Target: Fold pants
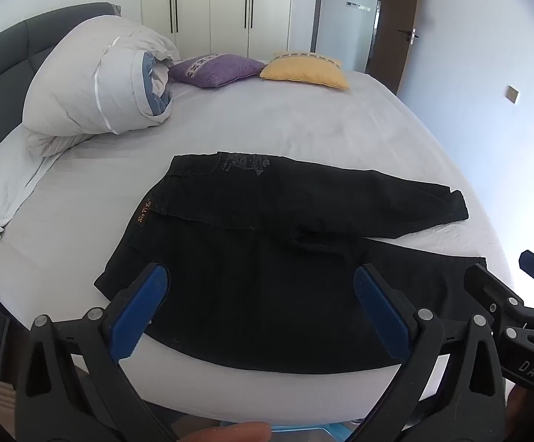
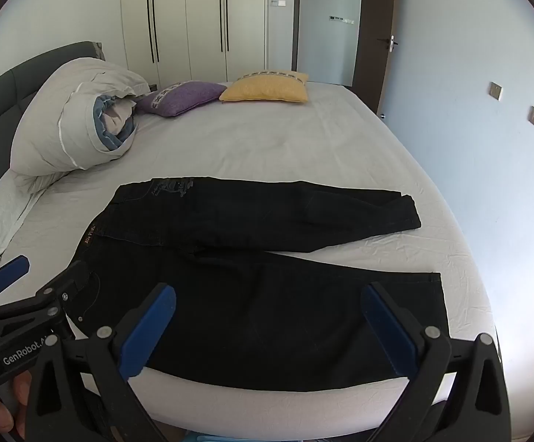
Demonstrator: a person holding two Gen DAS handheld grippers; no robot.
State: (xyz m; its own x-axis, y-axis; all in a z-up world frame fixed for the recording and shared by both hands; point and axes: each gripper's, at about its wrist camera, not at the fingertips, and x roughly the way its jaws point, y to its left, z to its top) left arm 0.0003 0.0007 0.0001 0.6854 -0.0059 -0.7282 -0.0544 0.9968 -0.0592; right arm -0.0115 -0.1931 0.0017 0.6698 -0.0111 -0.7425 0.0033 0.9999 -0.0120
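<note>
**Operator:** Report the state of both tools, nearest items first.

**Technician:** The left gripper (image 1: 261,287) is released, jaws spread wide, with nothing between the blue ribbed pads. The right gripper (image 2: 269,307) is likewise released and empty. Both hover over the near edge of the bed (image 2: 304,140) without touching cloth. Part of a hand (image 2: 5,401) shows at the lower left of the right wrist view.

**Operator:** Location of the workpiece?

**Technician:** The black pants (image 1: 267,258) lie flat on the pale grey sheet, waistband to the left, legs running to the right. The near leg lies along the mattress edge; the far leg angles away from it, leaving a wedge of sheet between the two cuffs. The fabric looks like heavy denim, matte, with light stitching and an embroidered motif near the waistband.

**Operator:** Step in hand?

**Technician:** By my judgement, the approach before the first fold; no fold is made yet. The next move calls for gripping one leg at waistband and cuff and laying it over the other.

**Operator:** Beyond the pants?

**Technician:** A rolled duvet (image 1: 97,81), soft and bulky, then a purple cushion (image 1: 217,70) and a yellow cushion (image 1: 305,70). White wardrobe doors (image 2: 193,18) stand behind.
</note>
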